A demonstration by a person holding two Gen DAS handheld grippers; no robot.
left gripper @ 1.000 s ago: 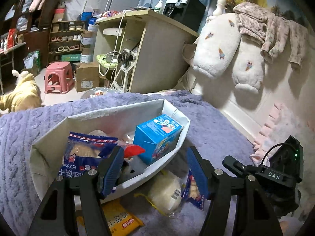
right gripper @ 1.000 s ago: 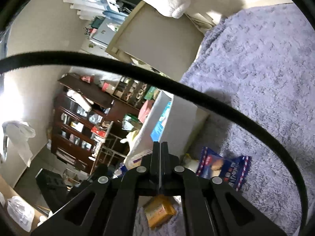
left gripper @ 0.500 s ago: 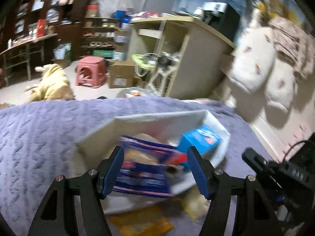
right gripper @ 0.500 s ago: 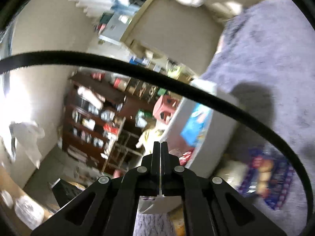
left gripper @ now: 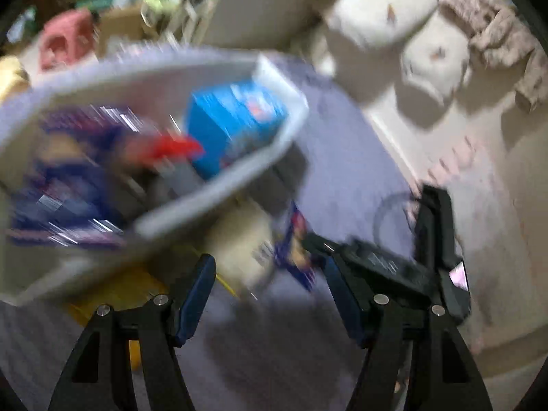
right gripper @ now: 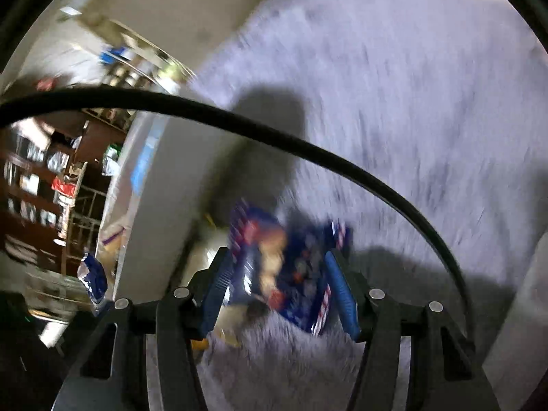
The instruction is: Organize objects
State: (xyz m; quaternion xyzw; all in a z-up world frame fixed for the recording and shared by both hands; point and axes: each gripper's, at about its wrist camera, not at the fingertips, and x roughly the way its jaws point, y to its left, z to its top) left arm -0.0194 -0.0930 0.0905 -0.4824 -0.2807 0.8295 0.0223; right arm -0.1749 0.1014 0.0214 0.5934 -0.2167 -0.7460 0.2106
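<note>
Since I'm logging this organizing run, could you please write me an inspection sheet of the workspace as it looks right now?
Surface: fuzzy lavender knitted blanket; both views motion-blurred.
Job's things: white rectangular bin holds a blue carton and blurred blue and red packets. Outside it: dark blue snack packet, pale plastic-wrapped bun, yellow packet.
Clutter: nothing seen beyond these.
Grippers: left gripper open, empty, over the blanket near the bun; right gripper open, astride the dark blue packet.
Cables: black cable arcs across the right view.
Surroundings: white plush pyjamas hanging, pink stool, dark shelves.
</note>
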